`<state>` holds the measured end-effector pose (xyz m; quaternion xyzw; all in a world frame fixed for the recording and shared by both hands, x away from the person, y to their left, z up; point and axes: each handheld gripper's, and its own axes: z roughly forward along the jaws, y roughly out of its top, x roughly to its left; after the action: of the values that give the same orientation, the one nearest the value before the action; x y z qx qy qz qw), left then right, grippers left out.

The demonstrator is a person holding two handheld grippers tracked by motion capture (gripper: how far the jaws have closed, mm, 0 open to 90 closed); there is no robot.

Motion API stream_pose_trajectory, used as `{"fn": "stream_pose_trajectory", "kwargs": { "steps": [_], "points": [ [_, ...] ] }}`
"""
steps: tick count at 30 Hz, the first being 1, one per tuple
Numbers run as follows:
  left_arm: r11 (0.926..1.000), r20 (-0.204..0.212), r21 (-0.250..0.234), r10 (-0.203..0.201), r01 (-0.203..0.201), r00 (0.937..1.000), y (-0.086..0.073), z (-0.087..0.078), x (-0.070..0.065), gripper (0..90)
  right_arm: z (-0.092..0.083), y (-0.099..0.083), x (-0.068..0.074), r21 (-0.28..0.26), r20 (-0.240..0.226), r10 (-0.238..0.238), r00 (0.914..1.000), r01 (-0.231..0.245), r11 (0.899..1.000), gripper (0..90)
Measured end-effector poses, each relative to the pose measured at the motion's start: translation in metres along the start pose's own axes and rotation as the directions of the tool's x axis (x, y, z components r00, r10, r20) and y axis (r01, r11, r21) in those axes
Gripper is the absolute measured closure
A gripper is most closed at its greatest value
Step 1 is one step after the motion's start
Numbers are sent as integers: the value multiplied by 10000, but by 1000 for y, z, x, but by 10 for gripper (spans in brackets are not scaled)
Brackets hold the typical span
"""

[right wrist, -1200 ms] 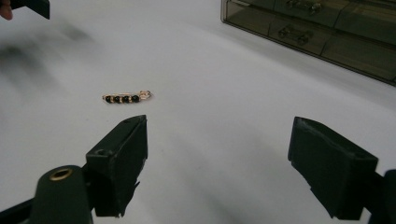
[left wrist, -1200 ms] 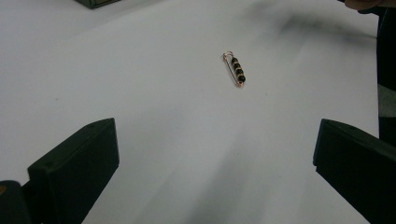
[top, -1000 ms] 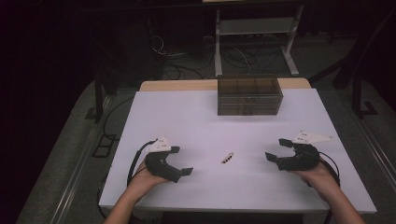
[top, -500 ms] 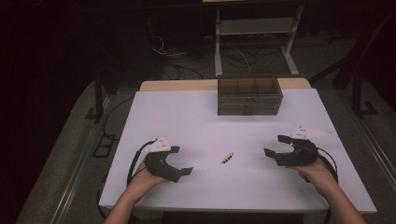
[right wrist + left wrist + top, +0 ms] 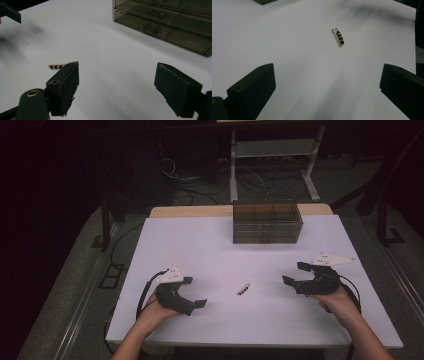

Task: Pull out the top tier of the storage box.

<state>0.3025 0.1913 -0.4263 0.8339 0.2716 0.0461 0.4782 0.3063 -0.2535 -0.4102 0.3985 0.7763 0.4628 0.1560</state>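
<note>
High view: a small beaded safety pin (image 5: 243,289) is seen lying flat on the white bench (image 5: 215,245), roughly midway between the left gripper (image 5: 192,292) and the right gripper (image 5: 294,273), touched by neither. A smoky plastic drawer box (image 5: 267,222) is set at the far side of the bench, well apart from the pin, with its drawers closed. The fingers of both grippers are spread wide and nothing is pinched in either. From the left gripper view the pin (image 5: 339,37) is seen ahead of the fingers and a little to the right of their midline; from the right gripper view the pin (image 5: 58,66) is partly hidden behind the left-hand finger (image 5: 65,85), with the drawer box (image 5: 170,25) beyond.

The step in hand is judged to be the approach for picking up the pin. It is best done if one gripper is lowered until its fingertips nearly touch the bench, with the pin centred in the gap and its length laid across the closing direction. As the pin is thin and flat, the fingers should be closed slowly so that it is not pushed aside or flicked away, and the lift should be begun only once a firm pinch is felt
</note>
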Motion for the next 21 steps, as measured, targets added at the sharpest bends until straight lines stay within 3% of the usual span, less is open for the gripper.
{"fn": "stream_pose_trajectory", "kwargs": {
  "steps": [21],
  "points": [
    [10000, -5, 40, 27, -27, 10000, 0, 1, 0, 0, 5, 8, -6, -112, 110, 119, 9999, -118, 9999, 194]
  ]
}}
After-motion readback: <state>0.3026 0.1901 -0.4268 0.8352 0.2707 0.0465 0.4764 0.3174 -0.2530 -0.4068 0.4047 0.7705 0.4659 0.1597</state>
